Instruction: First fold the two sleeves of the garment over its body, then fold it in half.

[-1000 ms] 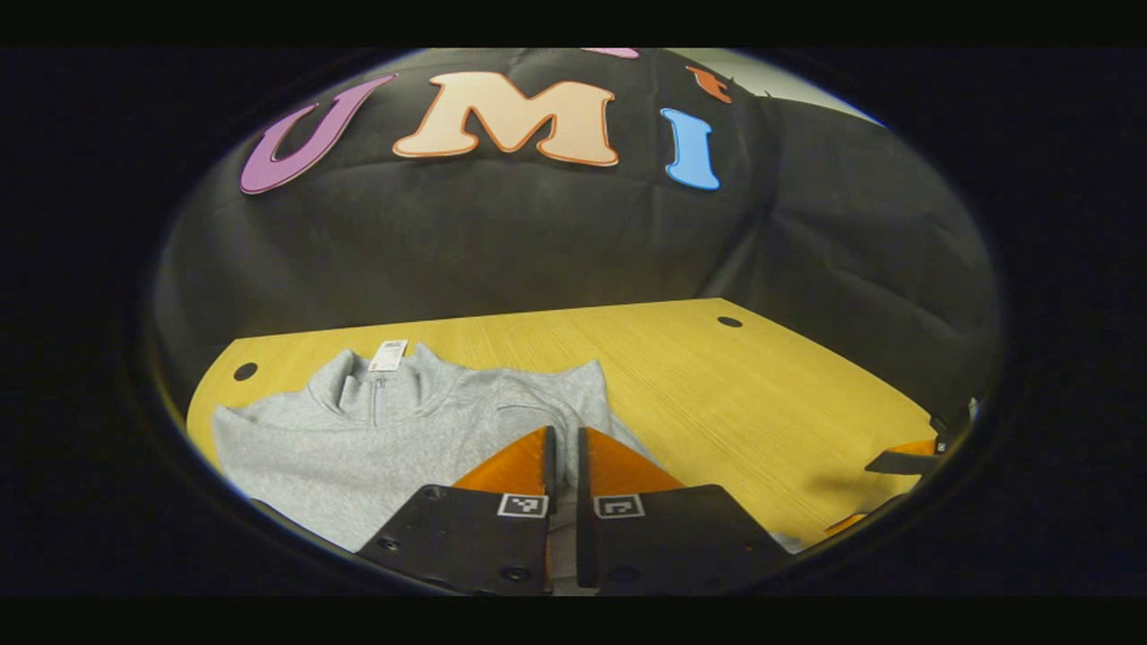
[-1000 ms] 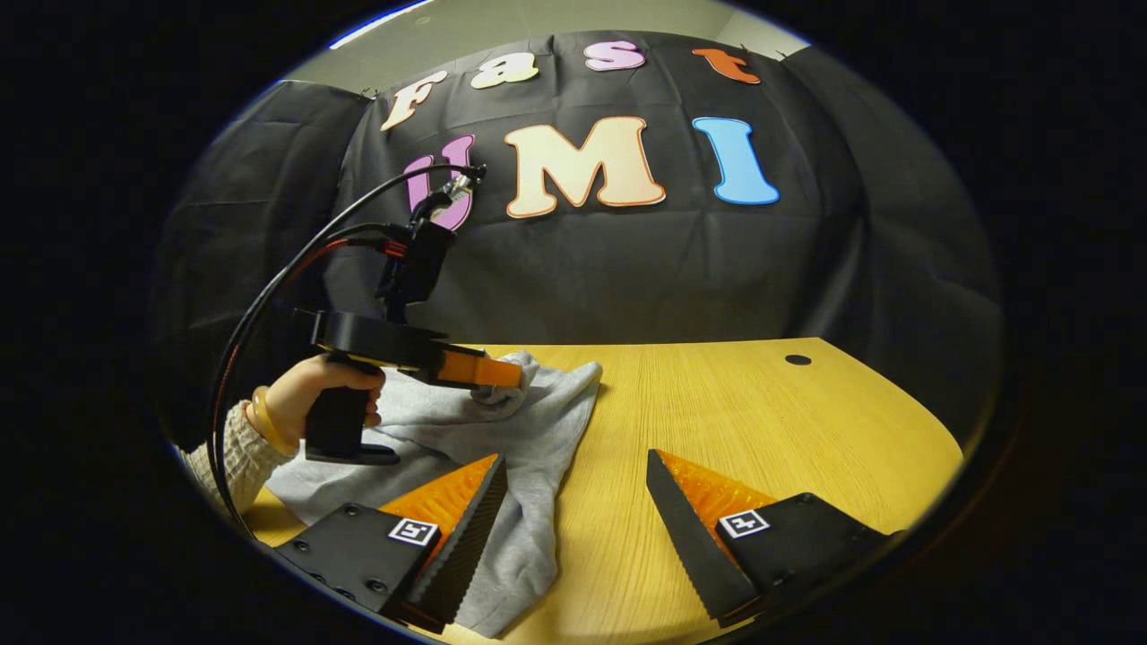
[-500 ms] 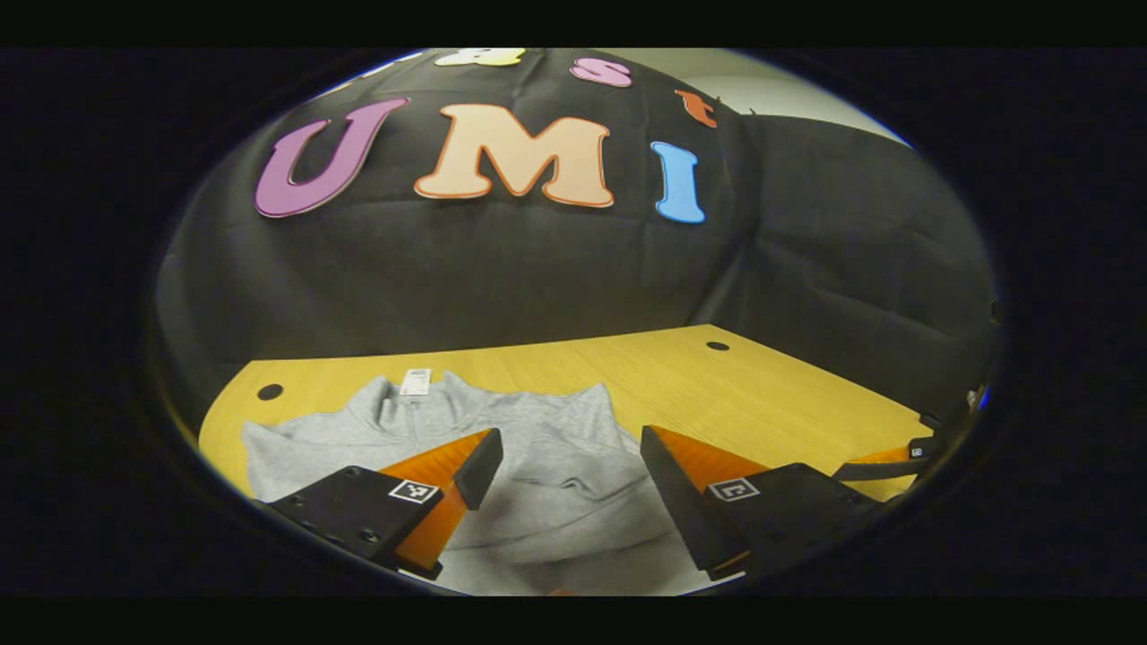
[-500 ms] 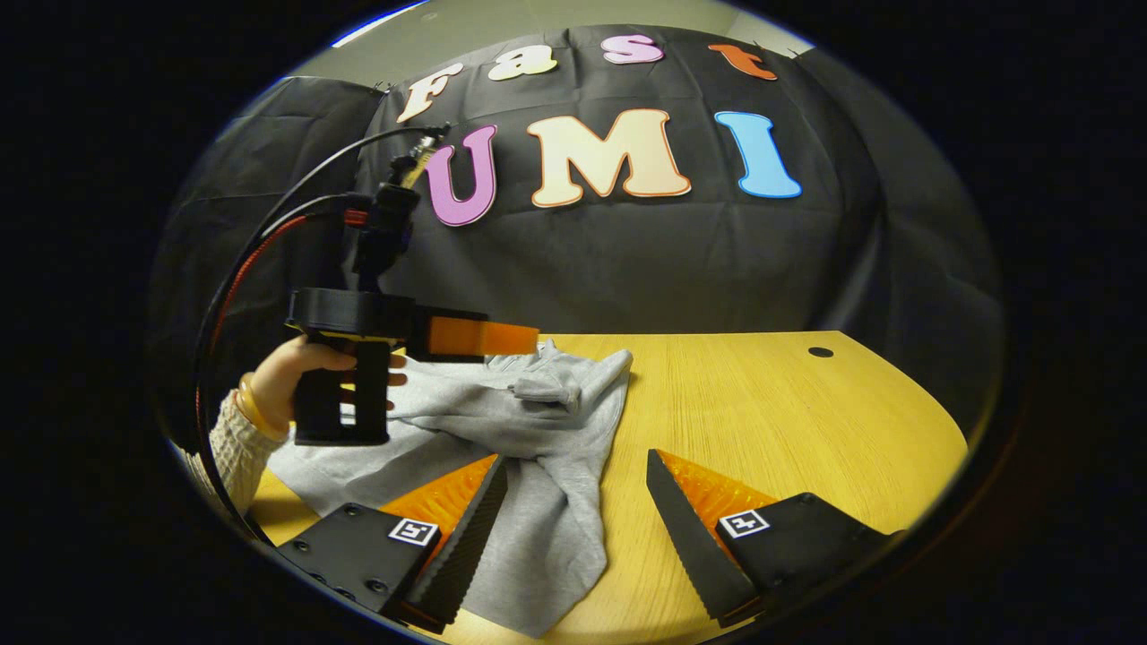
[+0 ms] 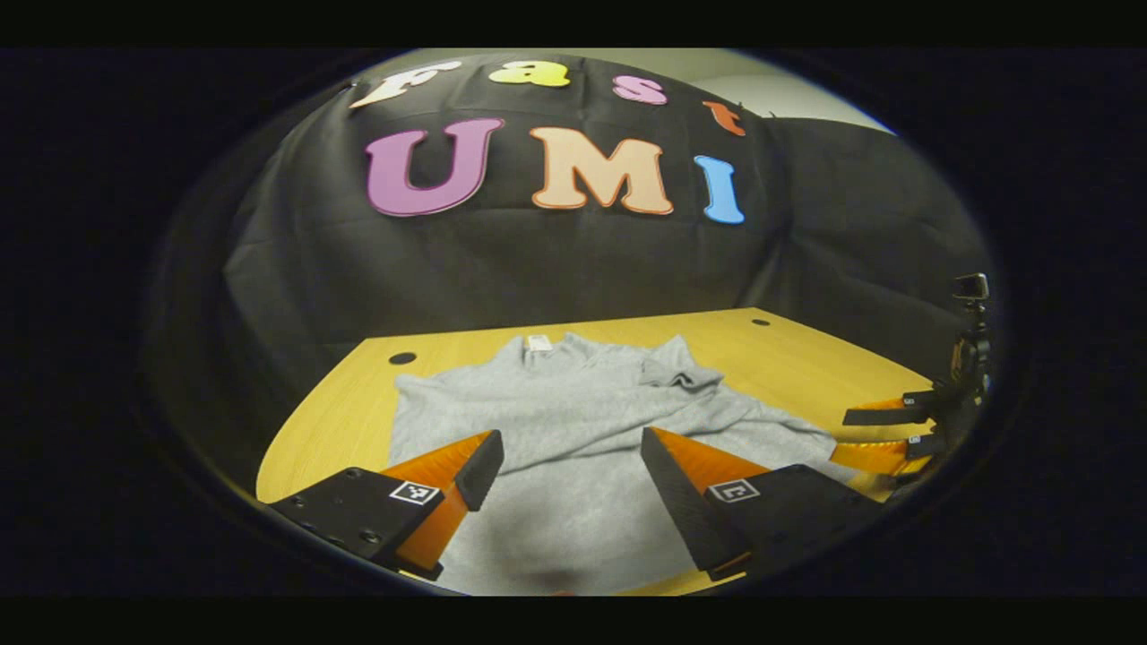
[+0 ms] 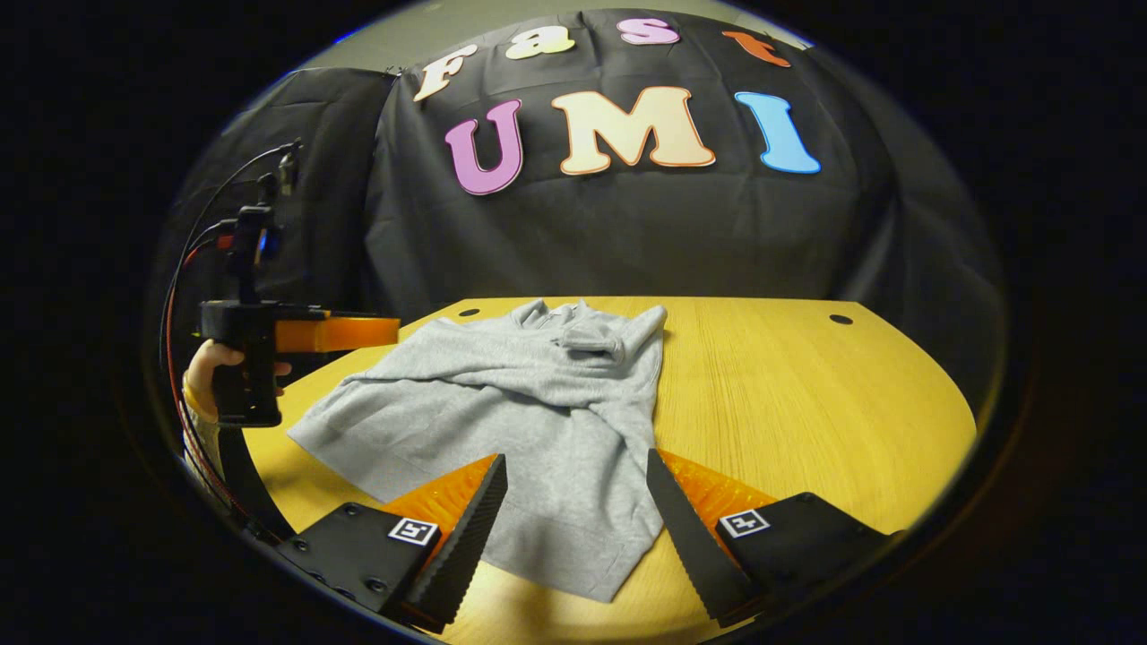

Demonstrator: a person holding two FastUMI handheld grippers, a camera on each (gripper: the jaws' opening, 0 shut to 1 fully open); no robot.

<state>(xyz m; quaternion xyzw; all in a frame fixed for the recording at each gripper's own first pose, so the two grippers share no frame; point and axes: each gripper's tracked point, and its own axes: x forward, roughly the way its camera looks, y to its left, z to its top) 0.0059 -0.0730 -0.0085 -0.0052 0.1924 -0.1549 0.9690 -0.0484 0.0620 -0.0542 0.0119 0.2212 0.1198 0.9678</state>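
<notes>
Right gripper view: hand (image 6: 208, 365) at table (image 6: 806, 394) edge. Grey fleece garment (image 6: 529, 403) rumpled; left gripper (image 5: 569, 466), right gripper (image 6: 573, 502) both spread, empty.

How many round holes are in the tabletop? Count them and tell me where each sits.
2, both along the table's far edge: one hole left of the sweatshirt collar, the other hole near the far right corner. The sweatshirt may hide more.

The left gripper view looks low over the worktop (image 5: 358, 394) from its near edge toward the booth's back wall, close above the garment (image 5: 556, 421); the right gripper view faces the same way from slightly higher; both share garment, worktop (image 6: 806, 394) and wall
</notes>
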